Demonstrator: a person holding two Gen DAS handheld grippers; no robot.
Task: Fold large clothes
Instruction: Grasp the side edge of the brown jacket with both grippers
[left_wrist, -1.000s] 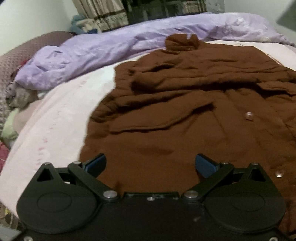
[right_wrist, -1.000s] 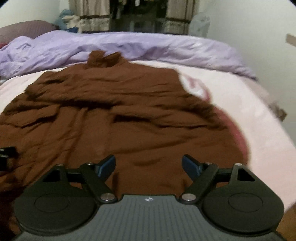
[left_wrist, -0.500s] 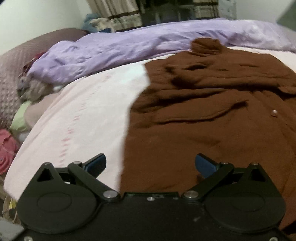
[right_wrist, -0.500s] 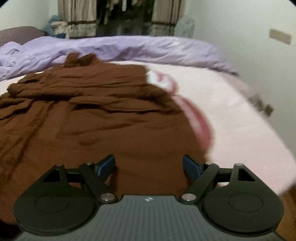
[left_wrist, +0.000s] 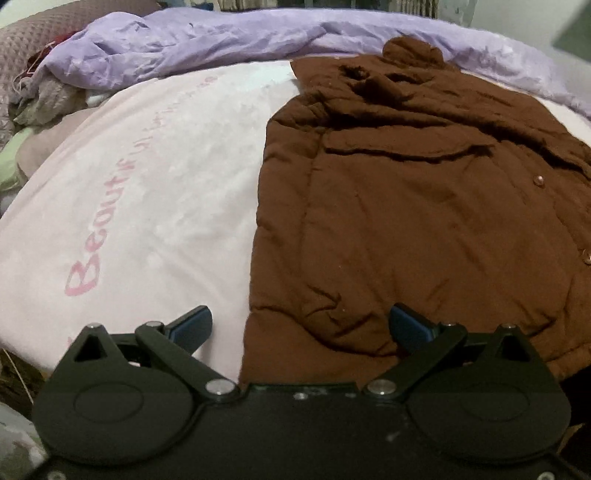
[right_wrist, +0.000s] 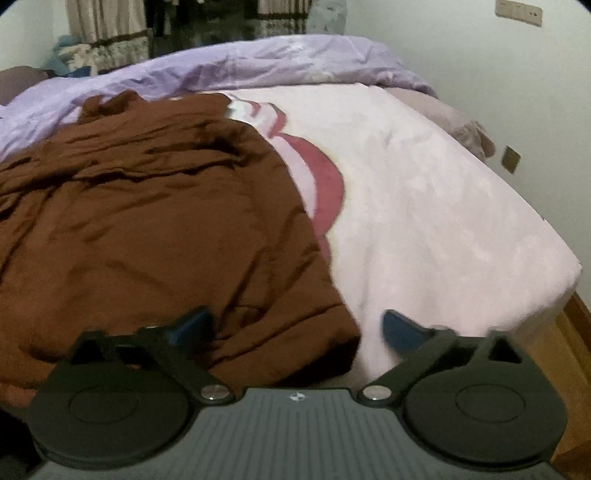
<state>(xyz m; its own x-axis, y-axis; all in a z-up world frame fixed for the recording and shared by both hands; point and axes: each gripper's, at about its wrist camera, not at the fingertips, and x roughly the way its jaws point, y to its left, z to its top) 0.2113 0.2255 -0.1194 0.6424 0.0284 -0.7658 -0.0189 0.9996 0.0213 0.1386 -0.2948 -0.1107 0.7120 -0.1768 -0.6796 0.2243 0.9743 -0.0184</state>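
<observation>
Both grippers, left gripper (left_wrist: 301, 325) and right gripper (right_wrist: 295, 328), stand apart and empty straddling the brown coat (left_wrist: 406, 221) hem corners; shallow bites risk the thick padding slipping free.

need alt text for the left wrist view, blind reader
A brown padded coat lies spread flat on a pale pink bedspread, its near left corner between the open fingers of the left claw at the bottom of the frame. A rumpled lilac duvet runs along the far side of the bed, and pink lettering marks the bedspread to the left.
</observation>
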